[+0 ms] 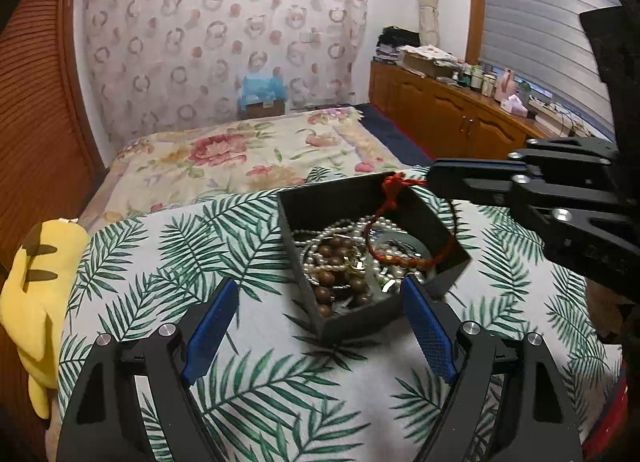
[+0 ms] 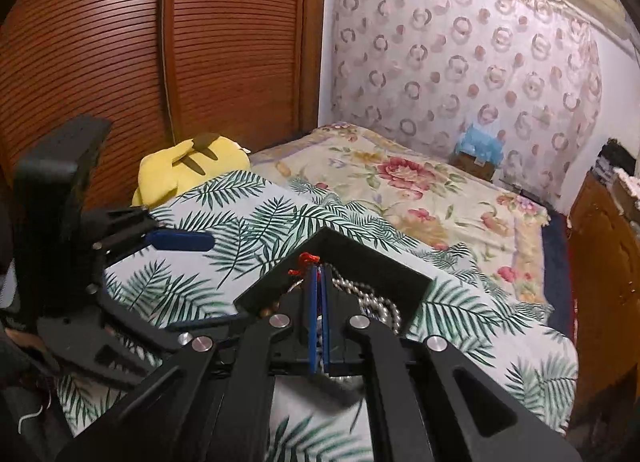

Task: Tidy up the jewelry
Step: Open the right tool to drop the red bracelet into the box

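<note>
An open black box point(image 1: 360, 318) stands on the palm-leaf cloth point(image 1: 200, 246), filled with a brown bead string point(image 1: 336, 262), pearl strands point(image 1: 316, 231) and a pale bangle point(image 1: 416, 240). A red cord bracelet point(image 1: 394, 184) hangs from my right gripper point(image 1: 429, 179), which is shut on its knotted end above the box's far corner. The cord's lower loop still trails inside the box. In the right wrist view the red knot point(image 2: 306, 260) sticks out beyond the shut right gripper point(image 2: 319, 269), over the box point(image 2: 340, 250). My left gripper point(image 1: 320, 282) is open with nothing held, its fingertips on either side of the box's near corner.
A yellow plush toy point(image 1: 36, 294) lies at the cloth's left edge. Beyond the box stretches a floral bed point(image 1: 240, 154). A wooden cabinet point(image 1: 440, 110) with clutter on top runs along the right, and a slatted wooden wardrobe point(image 2: 120, 62) stands on the left.
</note>
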